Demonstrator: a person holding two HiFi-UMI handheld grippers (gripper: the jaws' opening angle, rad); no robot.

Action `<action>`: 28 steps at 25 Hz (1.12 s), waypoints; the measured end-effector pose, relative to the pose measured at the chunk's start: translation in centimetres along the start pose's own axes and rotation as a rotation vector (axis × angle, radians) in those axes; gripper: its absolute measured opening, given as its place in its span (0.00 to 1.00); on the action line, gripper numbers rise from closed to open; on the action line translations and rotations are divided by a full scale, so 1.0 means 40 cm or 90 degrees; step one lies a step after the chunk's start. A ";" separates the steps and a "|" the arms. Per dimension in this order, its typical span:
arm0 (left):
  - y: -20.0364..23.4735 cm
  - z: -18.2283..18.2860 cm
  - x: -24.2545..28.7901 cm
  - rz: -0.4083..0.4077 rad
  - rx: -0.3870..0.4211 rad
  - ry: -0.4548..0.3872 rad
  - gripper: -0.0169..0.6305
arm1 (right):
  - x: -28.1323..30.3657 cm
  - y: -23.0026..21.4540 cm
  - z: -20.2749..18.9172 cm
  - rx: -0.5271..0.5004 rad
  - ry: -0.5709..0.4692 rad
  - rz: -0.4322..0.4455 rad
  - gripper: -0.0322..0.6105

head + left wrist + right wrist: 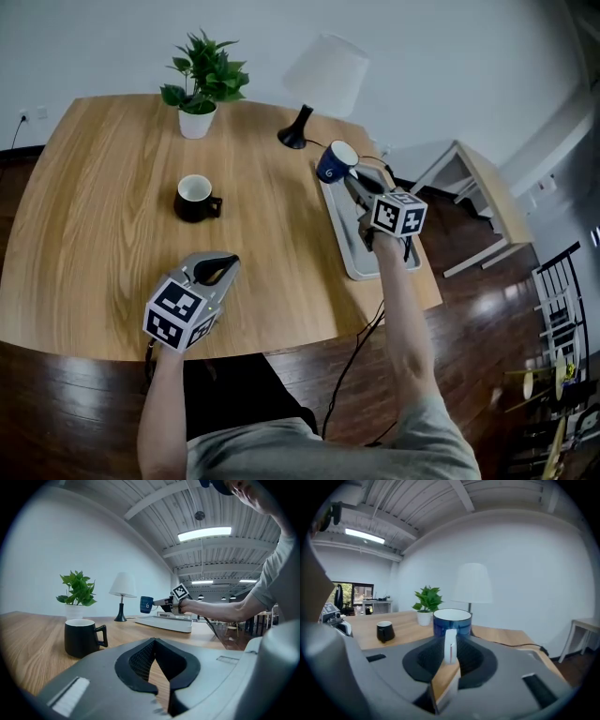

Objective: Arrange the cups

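A dark blue cup (336, 161) with a white inside and a white handle hangs in the air over the far end of the white tray (356, 260). My right gripper (352, 175) is shut on its handle. In the right gripper view the blue cup (452, 620) stands upright just past the jaws, its handle pinched between them. A black cup (195, 198) stands on the wooden table, handle to the right. My left gripper (228, 262) rests low near the table's front edge, short of the black cup (82, 637), shut with nothing in it.
A potted plant (200, 86) and a black-footed lamp (322, 77) stand at the back of the round table. A cable runs off the table's right edge by the tray. A pale side table (487, 192) stands on the dark floor to the right.
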State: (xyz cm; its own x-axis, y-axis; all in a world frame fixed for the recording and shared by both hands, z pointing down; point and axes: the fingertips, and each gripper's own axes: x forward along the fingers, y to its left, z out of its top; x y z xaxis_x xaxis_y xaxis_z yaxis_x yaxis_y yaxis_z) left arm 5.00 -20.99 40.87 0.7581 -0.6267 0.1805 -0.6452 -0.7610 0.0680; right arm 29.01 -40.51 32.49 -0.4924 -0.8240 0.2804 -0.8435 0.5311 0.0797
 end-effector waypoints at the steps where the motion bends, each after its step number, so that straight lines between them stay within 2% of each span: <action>1: 0.000 -0.001 0.000 0.000 0.000 0.000 0.04 | -0.007 -0.054 -0.015 0.004 0.009 -0.026 0.19; 3: 0.001 -0.002 0.000 0.000 0.000 0.000 0.04 | -0.010 -0.140 -0.054 0.011 0.036 -0.060 0.19; 5: 0.000 -0.004 0.000 0.000 0.000 0.001 0.04 | -0.005 -0.186 -0.090 0.020 0.061 -0.069 0.19; 10: -0.001 0.000 0.004 0.002 -0.001 -0.002 0.04 | 0.043 -0.244 -0.134 0.012 0.093 -0.067 0.19; 14: -0.004 -0.001 0.008 -0.001 -0.001 0.000 0.04 | 0.061 -0.277 -0.159 0.034 0.088 -0.064 0.18; 16: -0.003 0.000 0.005 -0.001 -0.002 0.001 0.04 | 0.059 -0.285 -0.171 0.023 0.097 -0.081 0.18; 19: -0.003 0.005 0.006 0.000 -0.001 0.002 0.04 | 0.025 -0.293 -0.164 0.017 0.106 -0.132 0.31; 21: -0.003 0.009 0.009 -0.001 0.000 0.001 0.04 | -0.017 -0.273 -0.126 0.035 0.079 -0.148 0.31; 23: -0.002 0.009 0.008 -0.001 0.002 0.001 0.04 | -0.053 -0.191 -0.064 0.045 0.020 -0.112 0.30; 25: 0.001 0.007 0.005 0.000 0.003 0.002 0.04 | -0.069 -0.039 -0.006 0.026 -0.040 -0.022 0.23; 28: 0.002 0.002 0.006 0.003 0.002 0.004 0.04 | -0.066 0.243 0.006 -0.011 -0.068 0.130 0.23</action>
State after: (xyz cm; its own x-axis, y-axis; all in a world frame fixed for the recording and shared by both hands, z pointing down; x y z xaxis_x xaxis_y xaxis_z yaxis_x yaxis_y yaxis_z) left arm 5.12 -21.22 40.83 0.7549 -0.6286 0.1869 -0.6479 -0.7590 0.0644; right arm 22.07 -33.22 32.28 -0.6731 -0.7147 0.1900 -0.7207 0.6916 0.0483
